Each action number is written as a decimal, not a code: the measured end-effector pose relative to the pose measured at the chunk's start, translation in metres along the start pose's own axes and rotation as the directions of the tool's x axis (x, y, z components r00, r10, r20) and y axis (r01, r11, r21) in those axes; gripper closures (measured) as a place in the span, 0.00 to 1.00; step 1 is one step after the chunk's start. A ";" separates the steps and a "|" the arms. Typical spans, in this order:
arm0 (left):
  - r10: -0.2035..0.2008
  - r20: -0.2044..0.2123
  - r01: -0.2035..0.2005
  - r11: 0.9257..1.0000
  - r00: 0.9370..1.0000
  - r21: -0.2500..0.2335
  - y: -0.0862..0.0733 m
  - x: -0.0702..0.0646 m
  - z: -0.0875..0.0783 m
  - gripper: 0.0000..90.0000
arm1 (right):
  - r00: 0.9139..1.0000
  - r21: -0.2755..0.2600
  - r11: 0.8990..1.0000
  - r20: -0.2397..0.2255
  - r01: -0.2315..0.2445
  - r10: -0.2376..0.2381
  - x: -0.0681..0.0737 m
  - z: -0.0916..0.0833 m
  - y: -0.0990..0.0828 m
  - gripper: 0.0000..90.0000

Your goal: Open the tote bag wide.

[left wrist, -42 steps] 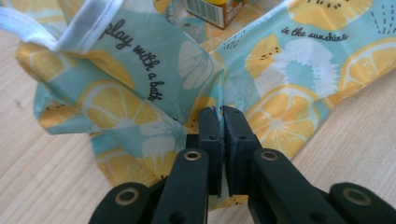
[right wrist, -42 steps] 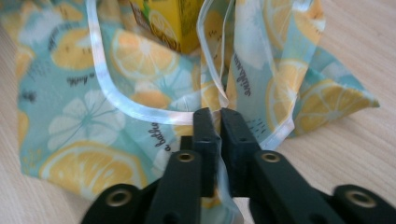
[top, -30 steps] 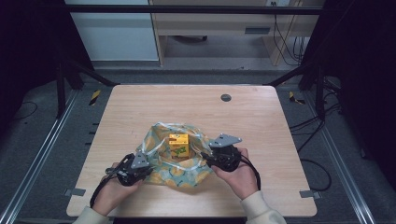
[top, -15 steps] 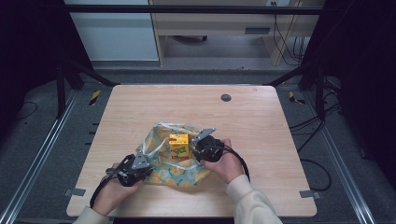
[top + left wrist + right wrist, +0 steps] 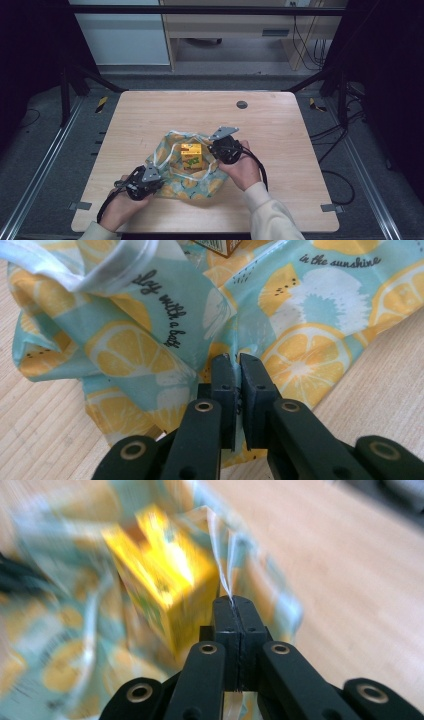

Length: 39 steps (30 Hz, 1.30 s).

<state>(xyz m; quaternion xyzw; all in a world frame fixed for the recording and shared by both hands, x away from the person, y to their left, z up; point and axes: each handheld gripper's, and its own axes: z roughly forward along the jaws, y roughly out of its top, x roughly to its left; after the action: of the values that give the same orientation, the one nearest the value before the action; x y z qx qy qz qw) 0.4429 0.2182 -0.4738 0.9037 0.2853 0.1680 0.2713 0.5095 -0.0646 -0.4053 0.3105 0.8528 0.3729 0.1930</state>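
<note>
Bag: lemon-print cloth bag [image 5: 192, 172] lies low and centre on the bench [image 5: 280, 130] | Box: yellow carton [image 5: 191, 154] upright inside its open mouth | Left tongs [image 5: 236, 371]: lower left of the high view, clamped on the bag's fabric | Right tongs [image 5: 233, 609]: beside the carton, clamped on the bag's thin edge; that view is blurred.
</note>
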 end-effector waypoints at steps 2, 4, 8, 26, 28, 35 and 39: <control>0.003 0.001 -0.003 1.000 1.000 0.000 0.000 -0.001 0.001 0.95 | 1.000 -0.095 0.996 -0.002 0.000 -0.001 0.003 -0.020 0.013 1.00; 0.002 0.001 -0.002 1.000 1.000 0.000 0.000 -0.001 0.001 0.95 | 1.000 -0.144 0.990 -0.005 0.001 -0.002 0.005 -0.031 0.019 1.00; -0.004 -0.004 0.004 1.000 1.000 -0.005 -0.001 0.001 0.000 0.95 | 0.999 -0.217 0.976 -0.037 0.004 -0.013 0.015 -0.056 0.028 1.00; -0.073 -0.033 0.072 0.997 0.997 -0.008 -0.010 0.019 -0.001 0.95 | 0.984 0.055 0.992 -0.132 -0.116 0.123 0.025 -0.051 -0.106 1.00; -0.076 -0.037 0.075 0.997 0.996 -0.004 -0.010 0.021 -0.002 0.95 | 0.987 0.106 0.989 -0.109 -0.106 0.117 0.024 -0.047 -0.112 1.00; -0.088 -0.040 0.087 0.996 0.995 -0.013 -0.013 0.024 -0.004 0.92 | 0.986 0.162 0.982 -0.122 -0.094 0.115 0.022 -0.041 -0.120 0.97; -0.090 -0.052 0.087 0.995 0.995 -0.051 -0.013 0.022 -0.013 0.85 | 0.985 0.135 0.987 -0.140 -0.085 0.104 0.024 -0.042 -0.116 0.79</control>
<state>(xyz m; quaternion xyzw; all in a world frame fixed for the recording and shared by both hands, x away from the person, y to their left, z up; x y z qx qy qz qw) 0.4484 0.2452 -0.4680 0.8784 0.3284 0.1872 0.2923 0.4235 -0.1309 -0.4683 0.3344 0.8711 0.3478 0.0914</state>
